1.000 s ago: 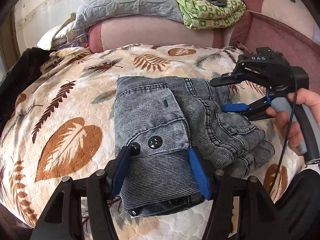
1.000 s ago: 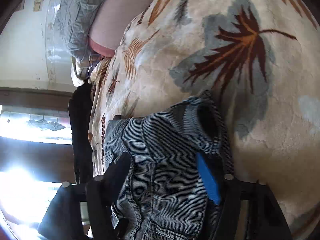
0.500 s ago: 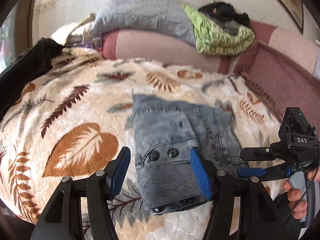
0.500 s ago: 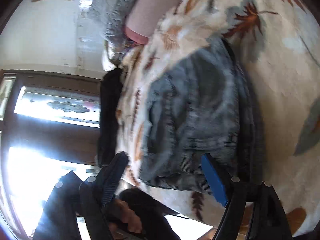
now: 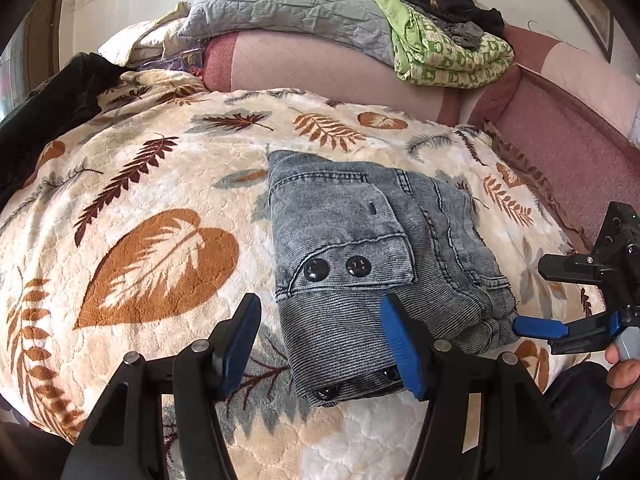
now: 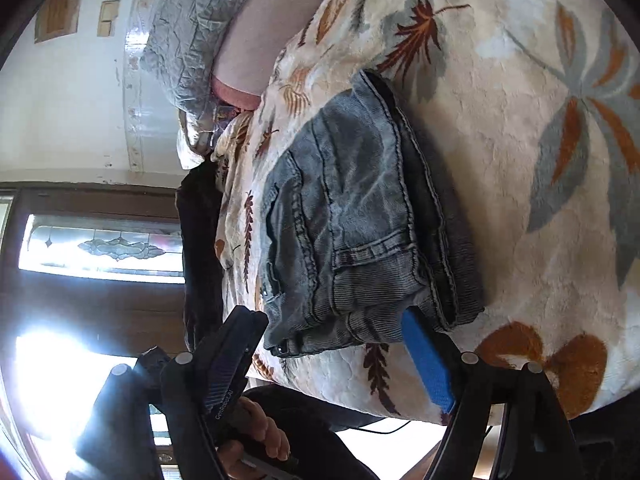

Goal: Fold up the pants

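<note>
The pants [image 5: 372, 264], grey washed denim, lie folded into a compact stack on the leaf-print blanket [image 5: 152, 248] of the bed, near its front edge and right of the big brown leaf. Judged as heavy for cloth, soft but thick: several denim layers, ribbed cuffs and snap buttons at the near end, so the stack probably holds its shape and does not slip on the plush blanket. The best hold looks like the thick near cuff end or the layered right edge, pinching all layers at once; a single top layer would likely peel the fold open. The left hand-held gripper [image 5: 320, 344] has its jaws apart, hanging at the near end of the pants, its right pad over the cuff corner, nothing clamped. The right hand-held gripper [image 6: 332, 356] also stands apart, its jaws have just been opening, blue pad at the lower edge of the pants but not pressing on cloth as far as the views show; in the left wrist view it sits just right of the pants. Room: wide bare blanket left of the pants and beyond them; the padded pink headboard [image 5: 320, 68] with pillows is well beyond, dark clothing [image 5: 48, 104] far left of the pants. The bed's front edge is close to the pants on the near side, so little room there.
</note>
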